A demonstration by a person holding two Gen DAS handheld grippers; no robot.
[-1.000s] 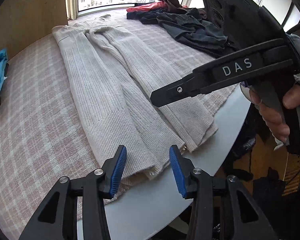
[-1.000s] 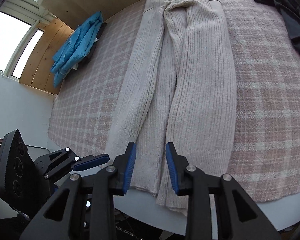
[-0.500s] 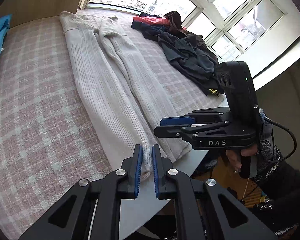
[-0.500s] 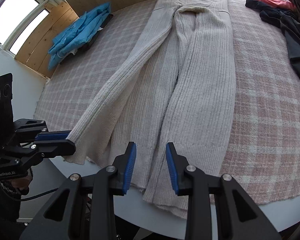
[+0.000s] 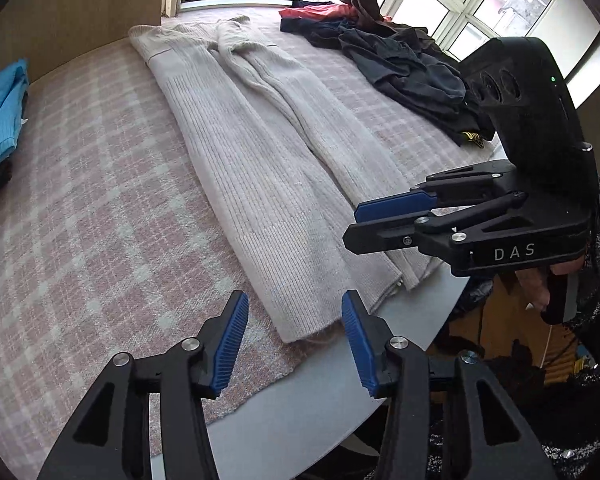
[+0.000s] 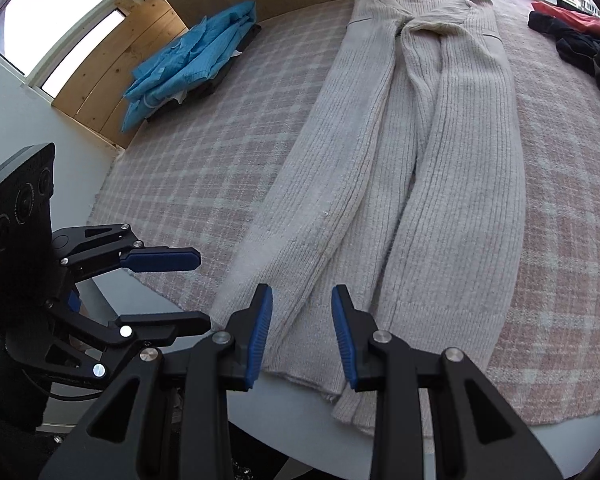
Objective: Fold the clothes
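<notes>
Plaid cloth (image 5: 80, 220) on white table (image 5: 300, 412)

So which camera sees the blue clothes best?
The right wrist view: the blue clothes lie there as a whole pile by the wooden wall. The left wrist view catches only a cut-off bit at its left edge.

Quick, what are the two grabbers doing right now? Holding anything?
Left gripper: open, holding nothing; its jaws have just been opening above the cream knit trousers.
Right gripper: open, holding nothing, over the trouser hems.
</notes>
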